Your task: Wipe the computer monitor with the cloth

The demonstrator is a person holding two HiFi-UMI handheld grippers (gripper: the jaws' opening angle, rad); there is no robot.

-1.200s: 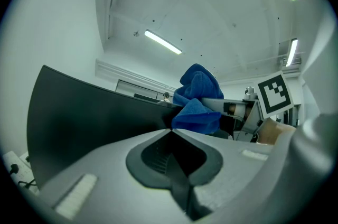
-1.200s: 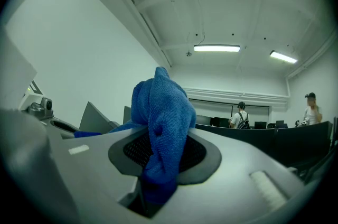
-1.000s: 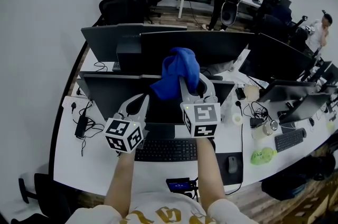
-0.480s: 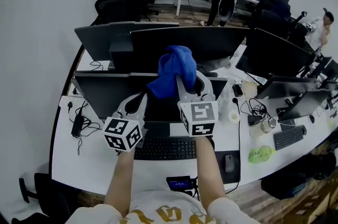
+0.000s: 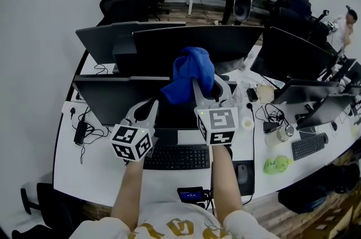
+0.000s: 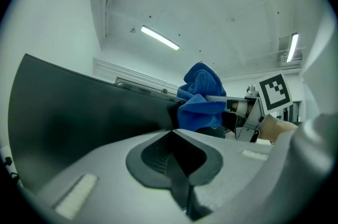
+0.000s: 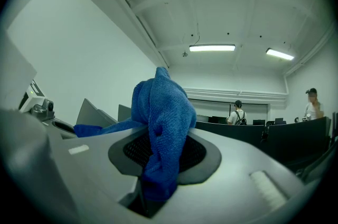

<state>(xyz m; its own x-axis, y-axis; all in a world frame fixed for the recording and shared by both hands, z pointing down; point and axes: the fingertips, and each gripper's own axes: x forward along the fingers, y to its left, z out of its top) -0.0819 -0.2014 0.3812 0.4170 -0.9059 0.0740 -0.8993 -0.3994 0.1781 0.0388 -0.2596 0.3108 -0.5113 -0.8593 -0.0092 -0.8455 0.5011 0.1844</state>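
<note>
A person at a white desk (image 5: 101,176) holds 2 grippers up in front of a dark computer monitor (image 5: 113,100). The right gripper (image 5: 206,87) is clamped on a bunched blue cloth (image 5: 189,71), which sits at the monitor's top edge, right of centre. The left gripper (image 5: 149,108) hangs just beside it, lower against the screen, jaws pressed together with nothing between them. A black keyboard (image 5: 177,158) lies below.

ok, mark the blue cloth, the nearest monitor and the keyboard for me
blue cloth (image 5: 192,75), head view, middle of the bunched fabric.
nearest monitor (image 5: 104,100), head view, bare left part of its dark panel.
keyboard (image 5: 176,158), head view, centre of the keys.
</note>
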